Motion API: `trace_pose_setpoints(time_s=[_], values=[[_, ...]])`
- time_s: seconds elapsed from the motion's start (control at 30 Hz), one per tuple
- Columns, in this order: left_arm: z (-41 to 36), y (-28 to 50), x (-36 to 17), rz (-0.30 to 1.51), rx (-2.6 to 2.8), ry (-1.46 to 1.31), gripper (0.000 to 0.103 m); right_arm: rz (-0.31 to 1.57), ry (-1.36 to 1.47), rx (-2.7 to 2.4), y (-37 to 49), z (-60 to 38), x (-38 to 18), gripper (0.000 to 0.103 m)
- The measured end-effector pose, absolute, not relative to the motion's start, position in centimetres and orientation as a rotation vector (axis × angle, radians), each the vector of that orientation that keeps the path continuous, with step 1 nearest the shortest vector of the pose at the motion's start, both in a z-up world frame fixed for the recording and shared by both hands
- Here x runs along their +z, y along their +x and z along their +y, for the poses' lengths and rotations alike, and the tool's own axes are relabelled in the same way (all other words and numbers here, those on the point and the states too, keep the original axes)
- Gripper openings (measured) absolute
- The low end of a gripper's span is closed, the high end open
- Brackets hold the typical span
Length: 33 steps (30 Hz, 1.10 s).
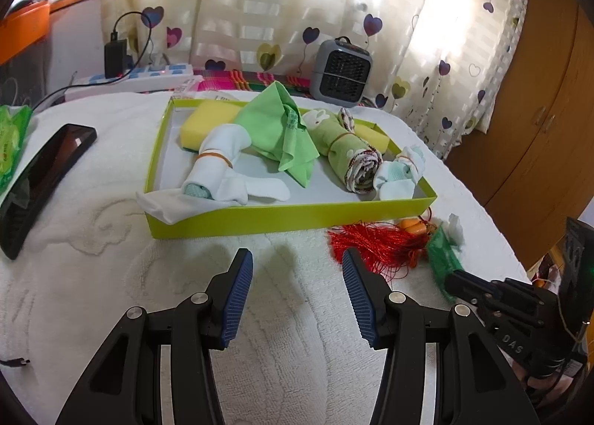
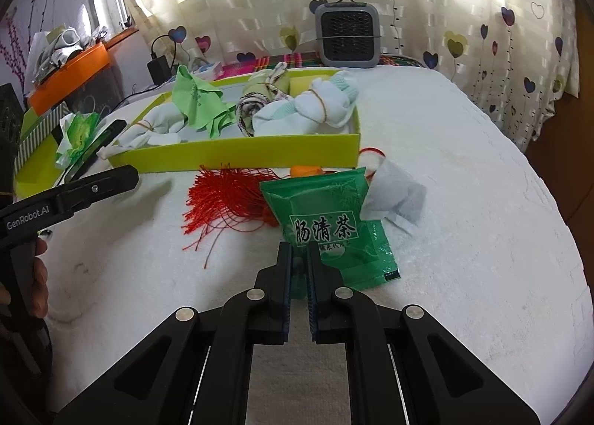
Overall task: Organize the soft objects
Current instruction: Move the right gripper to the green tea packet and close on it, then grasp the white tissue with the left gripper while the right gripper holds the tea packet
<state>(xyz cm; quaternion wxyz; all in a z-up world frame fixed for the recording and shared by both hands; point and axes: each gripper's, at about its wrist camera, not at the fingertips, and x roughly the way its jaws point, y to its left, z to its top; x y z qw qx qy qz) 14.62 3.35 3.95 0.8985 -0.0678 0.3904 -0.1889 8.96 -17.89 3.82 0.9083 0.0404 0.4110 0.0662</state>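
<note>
Right wrist: green tea packet, printed characters, creased

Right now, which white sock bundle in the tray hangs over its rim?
The left-hand sock bundle: its loose end drapes over the green tray front wall. The right-hand bundle lies wholly inside.

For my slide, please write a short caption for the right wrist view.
Right tool shut on a green tea packet lying beside a red tassel, before the lime tray.

Open left gripper before green tray
</note>
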Motion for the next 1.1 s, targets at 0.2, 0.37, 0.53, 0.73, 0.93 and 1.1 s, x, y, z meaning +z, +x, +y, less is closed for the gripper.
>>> trace_pose_setpoints(time_s=[0.2, 0.37, 0.53, 0.73, 0.93, 1.1], values=[[2.6, 14.4, 4.0, 0.812, -0.401, -0.114, 0.049, 0.831, 0.105, 0.106, 7.9, -19.8, 4.0, 0.007], [1.2, 14.1, 4.3, 0.821, -0.449, -0.079, 0.049, 0.824, 0.119, 0.065, 7.3, -21.7, 4.0, 0.007], [-1.4, 13.9, 4.6, 0.845, -0.534, -0.017, 0.049, 0.810, 0.147, 0.040, 7.0, -23.5, 4.2, 0.007], [-5.6, 14.5, 4.8, 0.870, -0.635, 0.075, 0.049, 0.799, 0.163, 0.036, 6.9, -25.0, 4.3, 0.007], [-8.2, 15.2, 4.4, 0.883, -0.664, 0.127, 0.049, 0.786, 0.164, 0.029, 6.7, -26.2, 4.4, 0.007], [-8.8, 15.7, 4.0, 0.897, -0.653, 0.132, 0.049, 0.760, 0.242, 0.101, 6.3, -27.7, 4.7, 0.007]])
